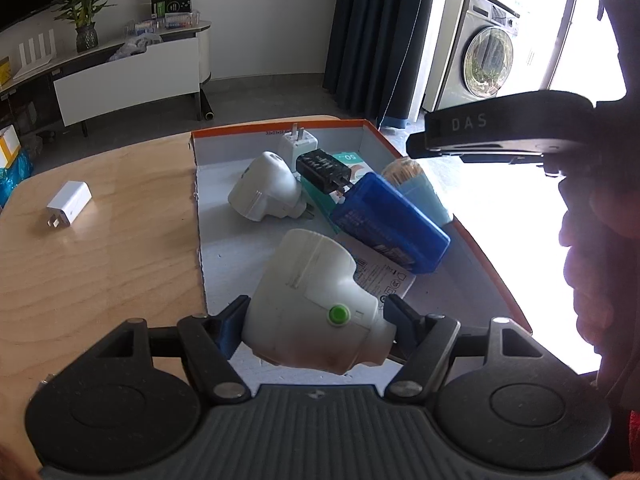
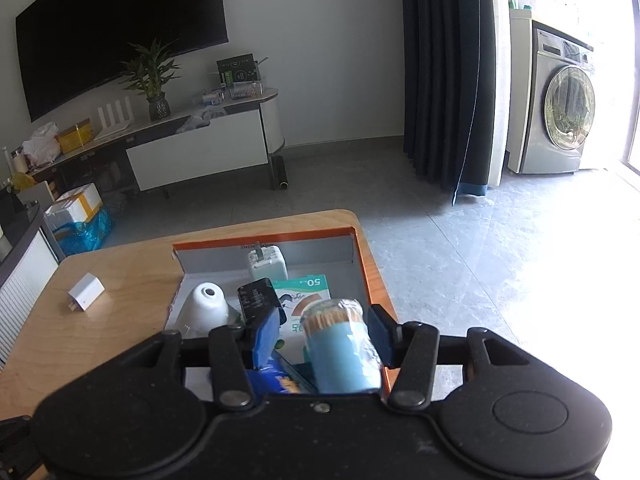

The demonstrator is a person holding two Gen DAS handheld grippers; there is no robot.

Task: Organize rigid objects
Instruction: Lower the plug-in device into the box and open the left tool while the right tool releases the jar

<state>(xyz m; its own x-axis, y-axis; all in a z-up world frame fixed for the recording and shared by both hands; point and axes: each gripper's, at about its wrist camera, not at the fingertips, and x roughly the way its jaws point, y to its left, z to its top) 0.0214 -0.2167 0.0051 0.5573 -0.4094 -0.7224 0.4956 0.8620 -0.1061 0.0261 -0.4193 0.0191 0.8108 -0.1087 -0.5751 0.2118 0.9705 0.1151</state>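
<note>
1. Most items already lie in the orange-rimmed box [image 1: 460,216] — a black charger [image 1: 324,170], blue case [image 1: 390,224] and white plug adapter [image 1: 264,188]; one white charger [image 1: 69,202] waits on the table [image 1: 100,264], at nine o'clock of the box.
2. Left gripper [image 1: 314,320] clenches a white adapter with a green button [image 1: 320,304] over the box's near end; right gripper [image 2: 322,330] stands released — its fingers just clear of the blue toothpick jar [image 2: 340,344], lying in the box at three o'clock.

Across the grey floor, a dark television [image 2: 120,32] above a low cabinet [image 2: 192,140] bearing a potted plant [image 2: 154,80], with navy curtains [image 2: 444,72] beside a washing machine [image 2: 560,108].
</note>
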